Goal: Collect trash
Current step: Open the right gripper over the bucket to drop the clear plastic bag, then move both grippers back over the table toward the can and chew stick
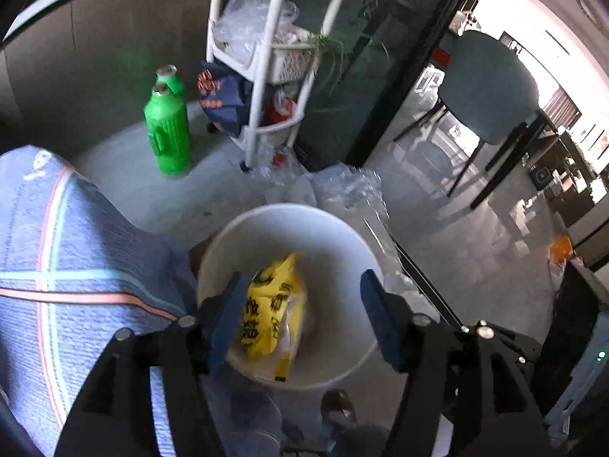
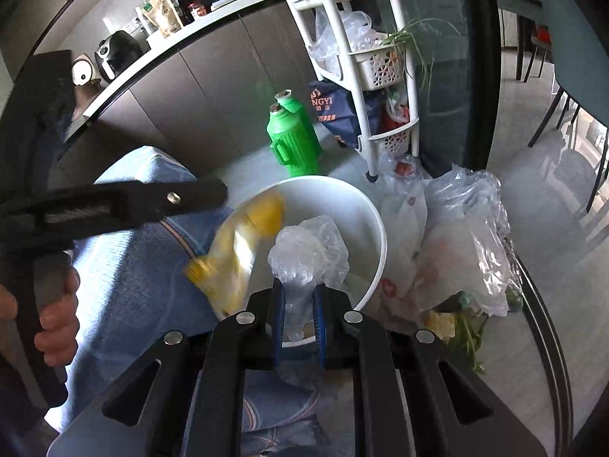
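A: What about the trash?
B: A crinkly yellow bag (image 1: 272,304) with black print is in the white bin (image 1: 335,228), between the wide-open left gripper (image 1: 300,304).
A: And the right gripper (image 2: 300,304)?
B: Pinching a clear crumpled plastic bag (image 2: 308,251) over the bin's near rim.

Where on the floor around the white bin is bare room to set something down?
Bare floor lies between the white bin and the green flask, and beyond the black door track toward the chair. Beside the bin, plastic bags crowd the floor up to the white rack.
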`<state>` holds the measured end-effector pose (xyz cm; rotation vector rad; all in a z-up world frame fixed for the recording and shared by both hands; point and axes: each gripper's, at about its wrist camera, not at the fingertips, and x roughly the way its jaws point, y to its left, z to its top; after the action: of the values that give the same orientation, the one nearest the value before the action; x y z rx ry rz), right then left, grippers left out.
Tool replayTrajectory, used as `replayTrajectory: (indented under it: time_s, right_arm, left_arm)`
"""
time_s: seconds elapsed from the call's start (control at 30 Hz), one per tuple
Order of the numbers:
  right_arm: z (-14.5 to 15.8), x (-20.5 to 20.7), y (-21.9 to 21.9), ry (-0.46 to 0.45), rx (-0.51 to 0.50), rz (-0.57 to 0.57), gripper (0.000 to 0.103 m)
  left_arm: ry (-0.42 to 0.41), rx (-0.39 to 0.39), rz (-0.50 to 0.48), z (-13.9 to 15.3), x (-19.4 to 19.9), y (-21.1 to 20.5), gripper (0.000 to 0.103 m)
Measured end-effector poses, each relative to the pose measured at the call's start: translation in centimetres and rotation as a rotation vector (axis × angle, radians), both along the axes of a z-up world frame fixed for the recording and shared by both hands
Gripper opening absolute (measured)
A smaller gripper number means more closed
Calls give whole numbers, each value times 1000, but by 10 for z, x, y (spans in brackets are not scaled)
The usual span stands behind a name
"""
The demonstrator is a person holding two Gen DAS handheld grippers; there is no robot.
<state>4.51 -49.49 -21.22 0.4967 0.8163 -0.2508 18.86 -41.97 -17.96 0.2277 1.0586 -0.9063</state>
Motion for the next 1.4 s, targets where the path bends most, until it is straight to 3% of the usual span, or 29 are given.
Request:
replayTrajectory:
  time_s: [0.1,0.17,0.3,0.37,0.53,0.6,0.67,1.07,1.4]
  right_arm:
    - [-5,6,0,5,10,4,12]
    - [-8,9,1,4,16,10,12]
    - [-11,19,6,0,4,31,18]
    - [-10,22,11,-13,-15,44,60]
    - [0,23,23,-52,-60,93,84]
    - [4,20,26,-61,-68,103,85]
    - [9,16,29,-68,-76,111,94]
    - [61,-18,57,-127,-86,138,94]
    - [109,-33,120,-208,-109,262,94]
  left_arm:
    - [-11,-13,22,6,3,4,71]
    - [-35,-24,46,12,3,9,85]
    - [-79,-38,83,24,4,17,98]
    - [-98,-45,100,29,4,23,99]
    - [-105,-54,140,39,6,34,99]
    - [-97,-56,156,40,7,38,99]
    - [-93,-59,164,42,8,42,99]
    - [-140,-74,262,91,-24,98,99]
    - [-144,-103,435,124,-70,218,99]
